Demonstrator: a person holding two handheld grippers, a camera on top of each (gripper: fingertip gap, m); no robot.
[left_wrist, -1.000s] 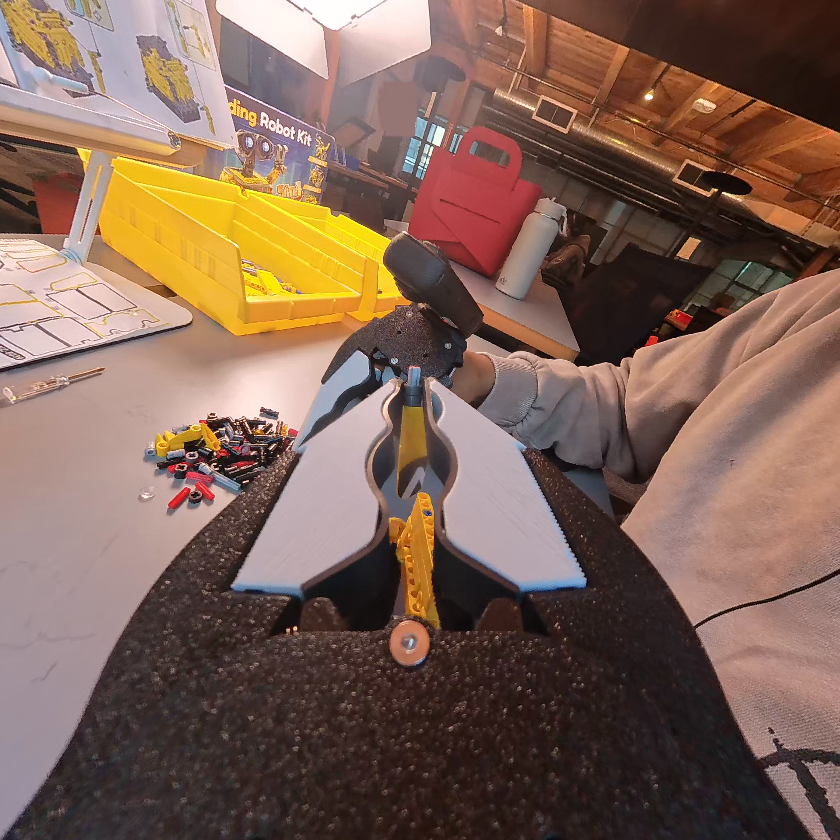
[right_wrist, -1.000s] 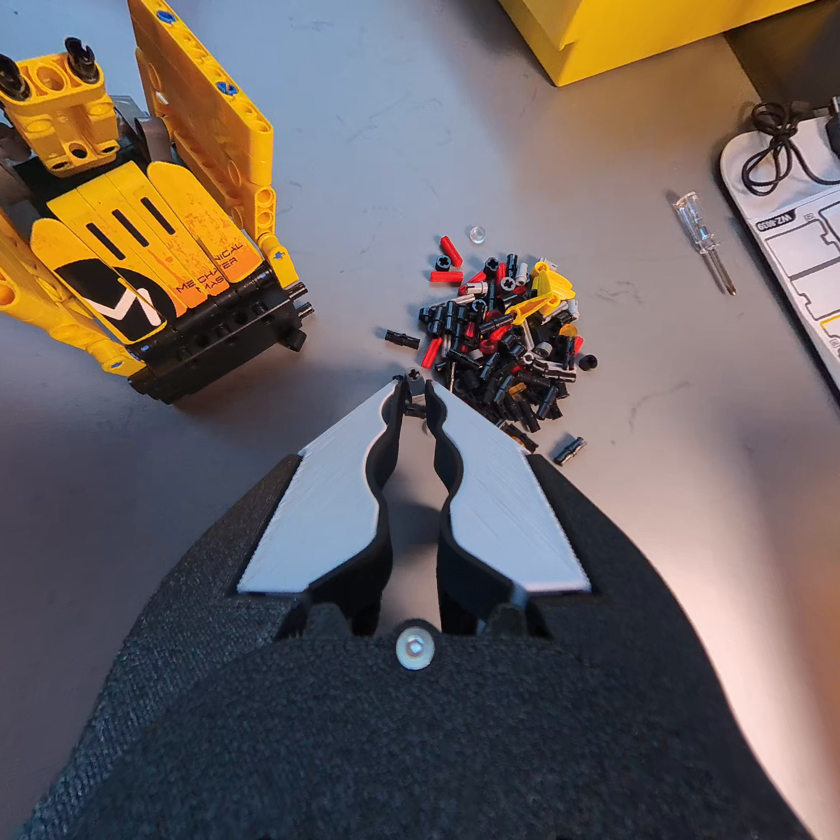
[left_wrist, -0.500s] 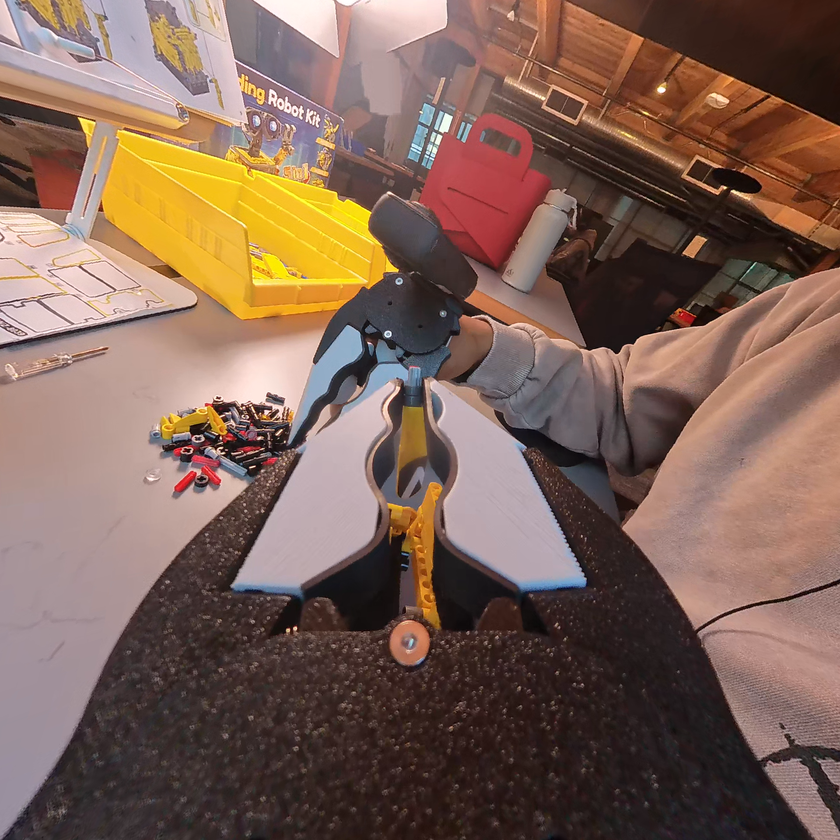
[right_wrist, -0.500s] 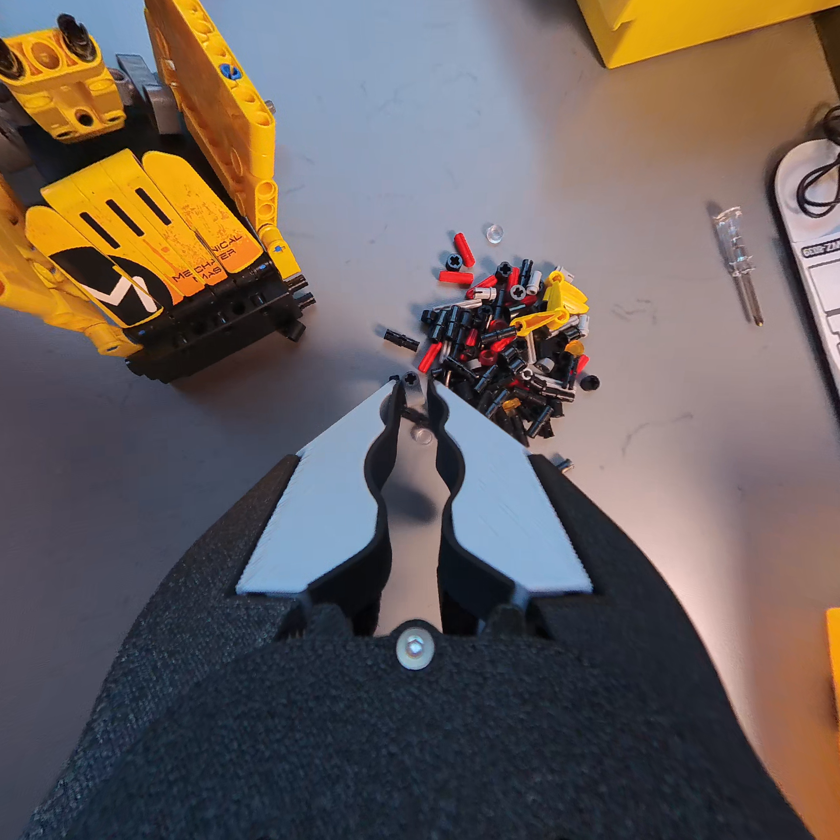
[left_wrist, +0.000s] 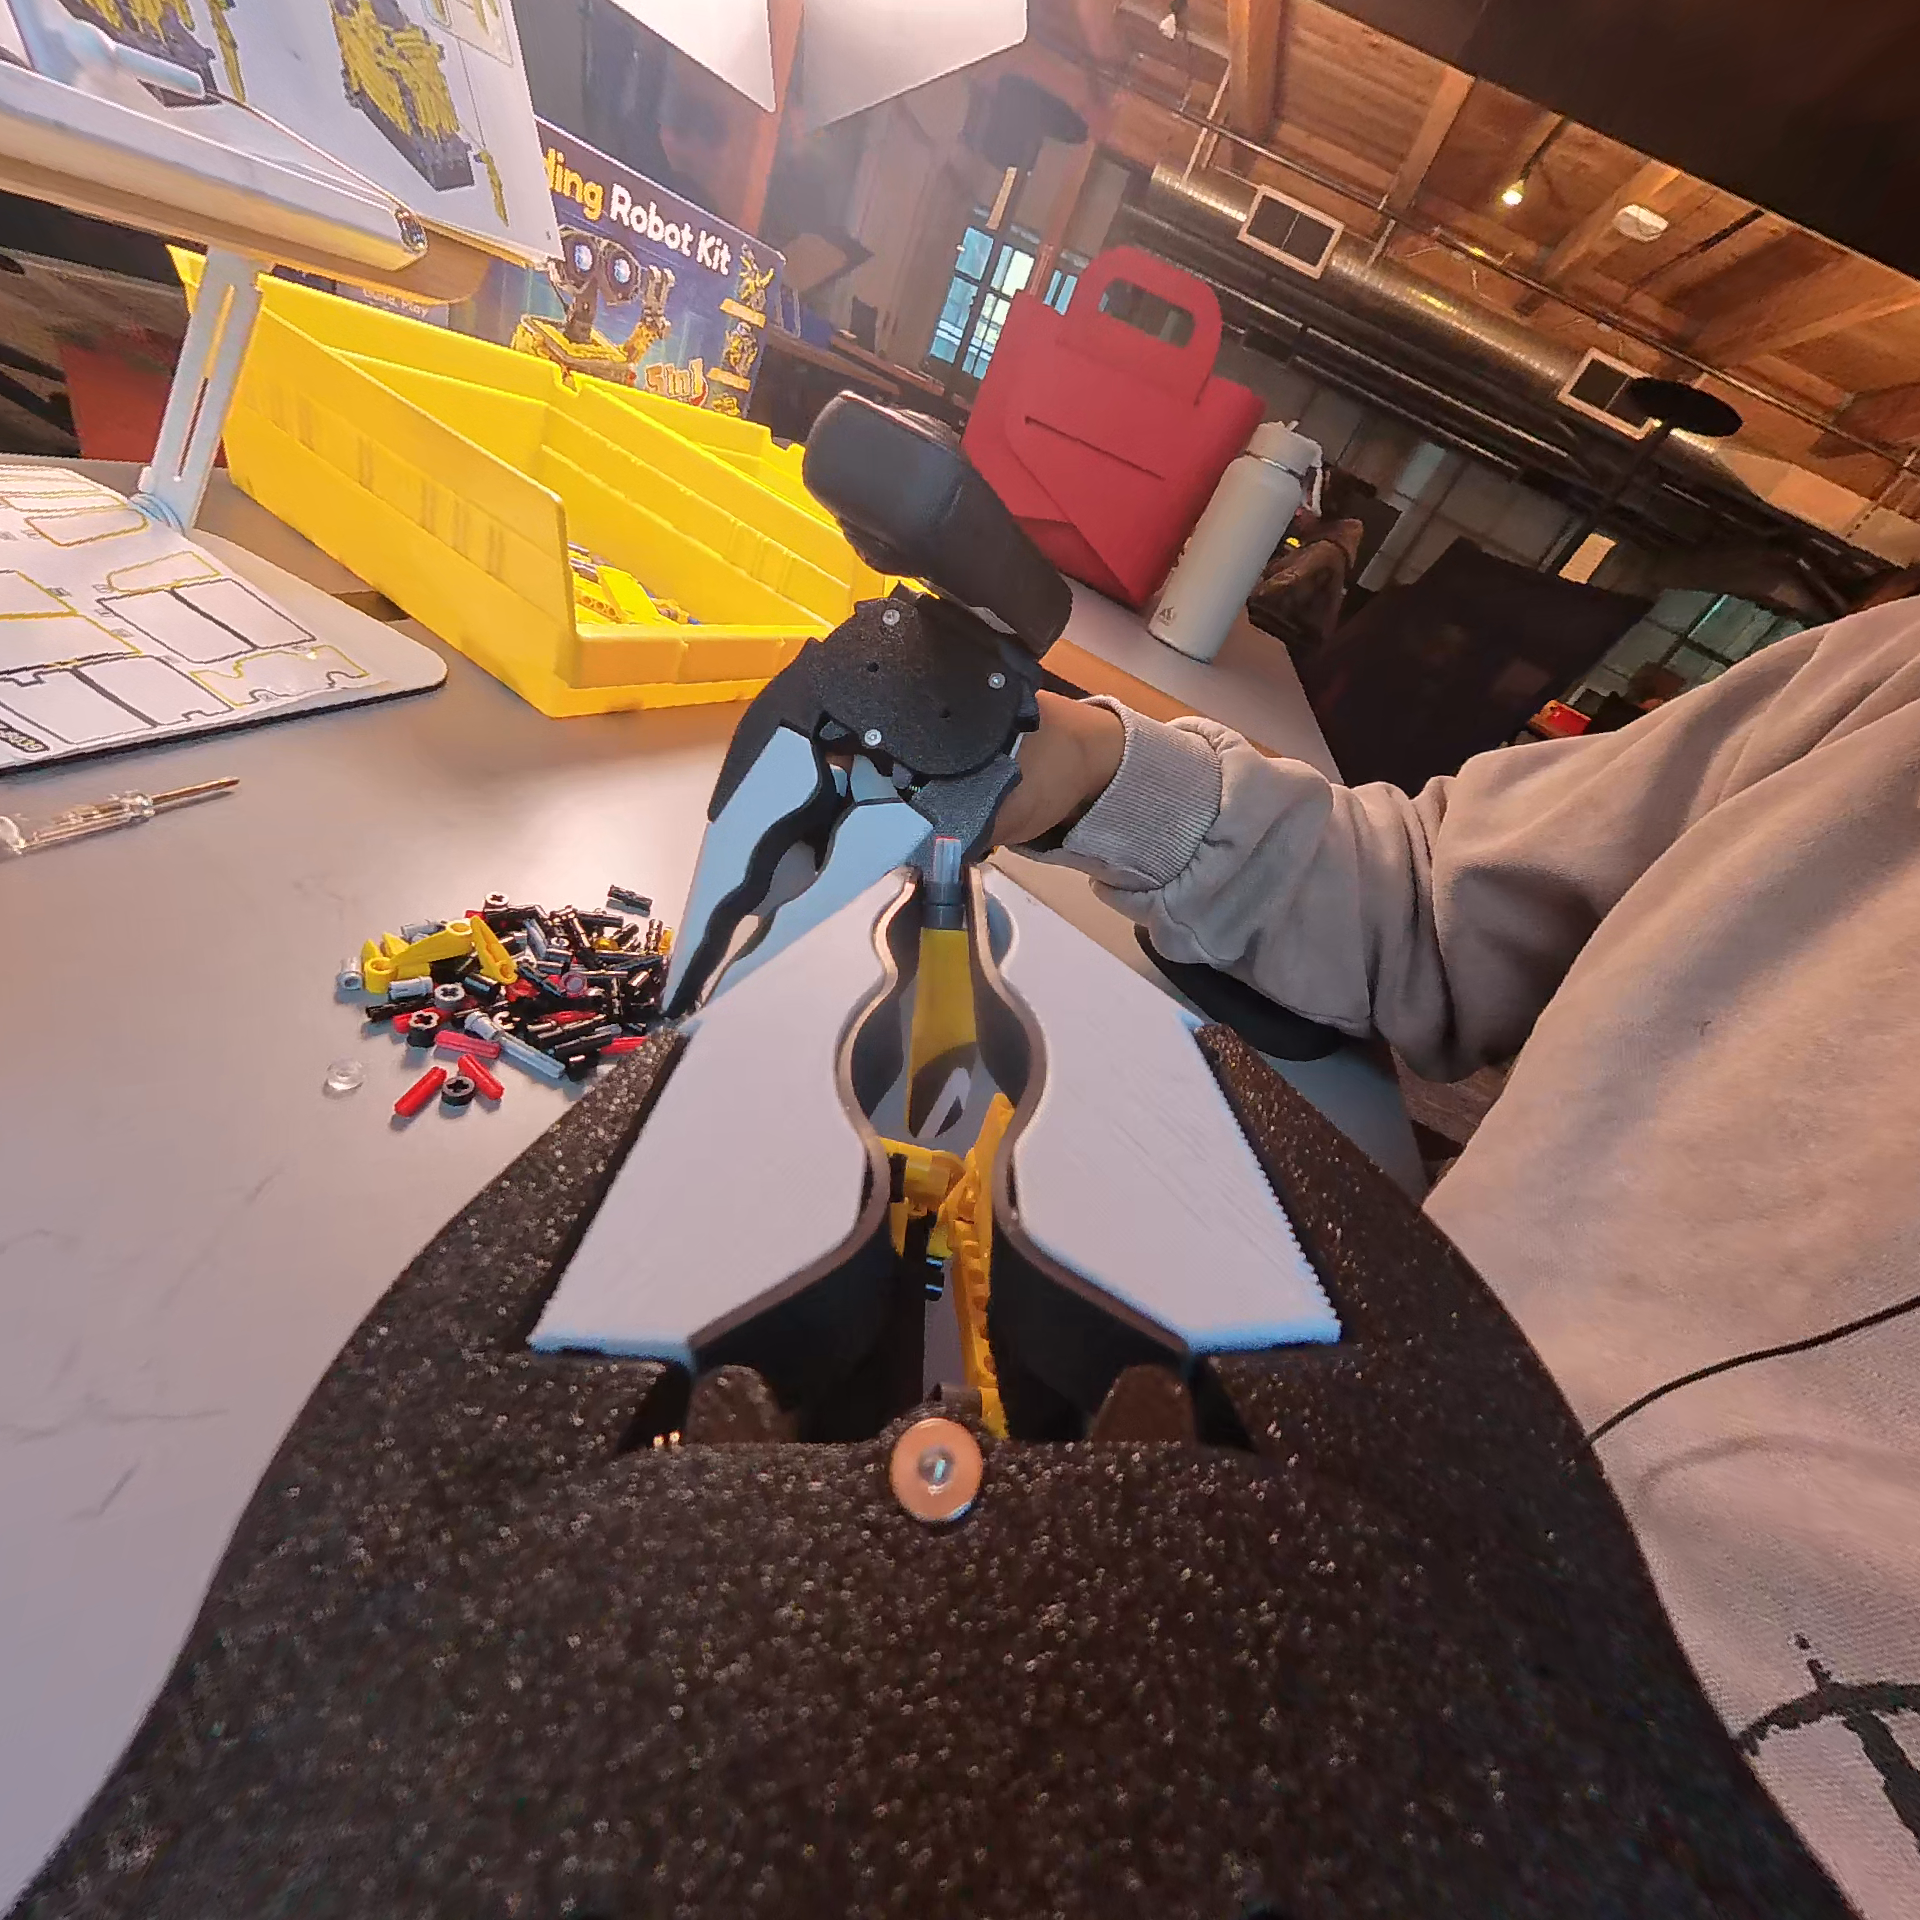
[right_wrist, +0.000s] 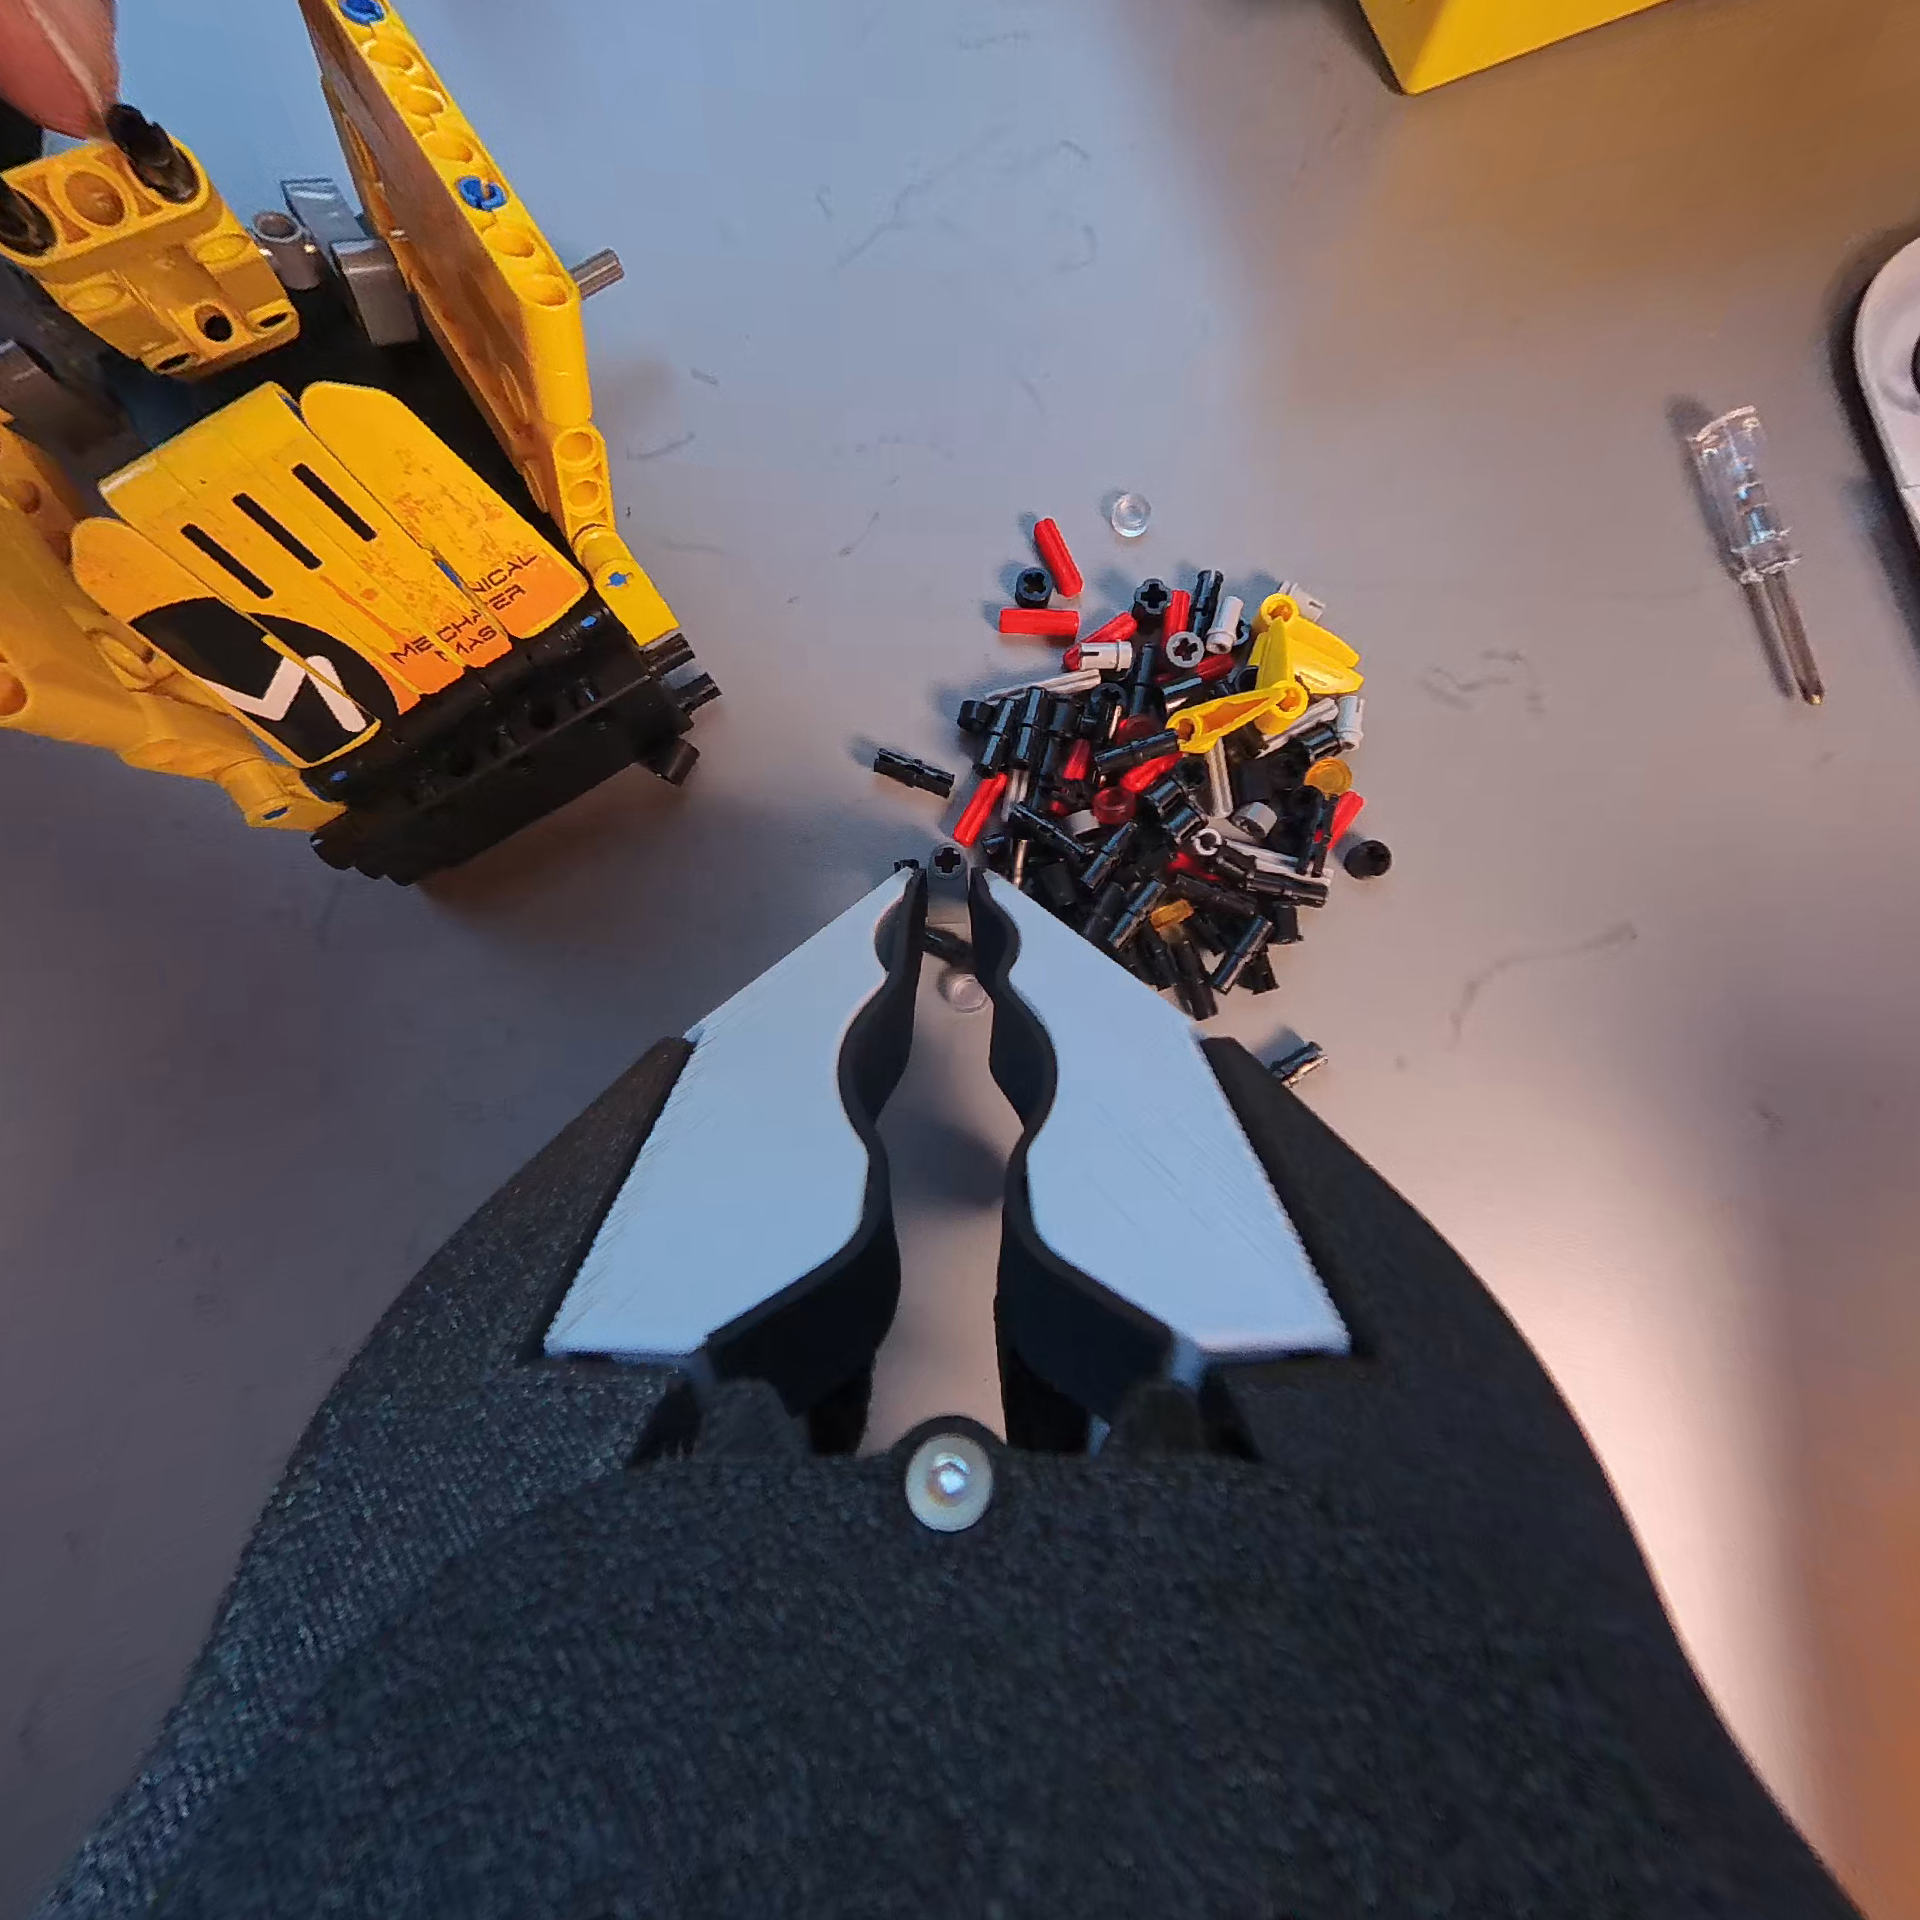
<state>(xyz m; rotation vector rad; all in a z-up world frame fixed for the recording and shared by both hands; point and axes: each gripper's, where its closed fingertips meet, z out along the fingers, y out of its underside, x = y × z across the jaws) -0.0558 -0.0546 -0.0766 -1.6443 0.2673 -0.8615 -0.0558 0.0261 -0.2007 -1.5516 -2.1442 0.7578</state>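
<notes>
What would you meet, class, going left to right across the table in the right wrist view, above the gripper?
Yellow brick model → lone black pin → pile of small pins → clear-handled screwdriver → white mat edge.

A grey bench (left_wrist: 208, 1143) fills the foreground. At 1 o'clock, a wooden beam ceiling (left_wrist: 1455, 187) with metal ducts (left_wrist: 1403, 301); windows (left_wrist: 977, 301) at 12 o'clock.

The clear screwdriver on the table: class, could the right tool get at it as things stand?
Probably not yet. The screwdriver lies in the open beyond the parts pile, nothing on it, but the right tool is already shut on a small black pin.
</notes>
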